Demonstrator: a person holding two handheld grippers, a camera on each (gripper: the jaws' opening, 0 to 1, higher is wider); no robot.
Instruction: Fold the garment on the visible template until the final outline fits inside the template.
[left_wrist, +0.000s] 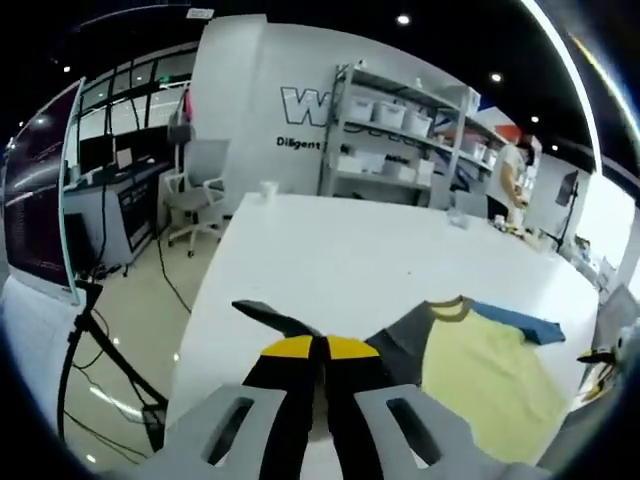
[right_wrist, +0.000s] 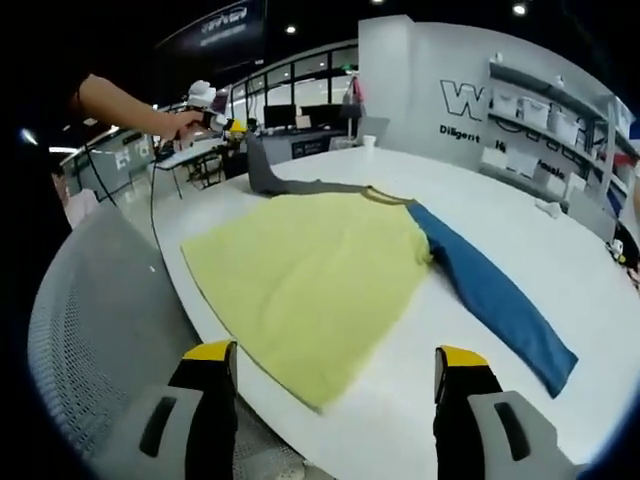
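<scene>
Yellow garment (right_wrist: 315, 275), blue and grey sleeves

Both views low over table (left_wrist: 330, 250), sharing shirt (right_wrist: 310, 270).

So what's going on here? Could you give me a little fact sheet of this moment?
garment: yellow shirt spread flat on white table
sleeves: grey sleeve lifted, blue sleeve lying out flat
left gripper: jaws shut on the grey sleeve
right gripper: open, above the shirt's near edge, holding nothing
folding: not yet done
background: shelves, office chair
</scene>
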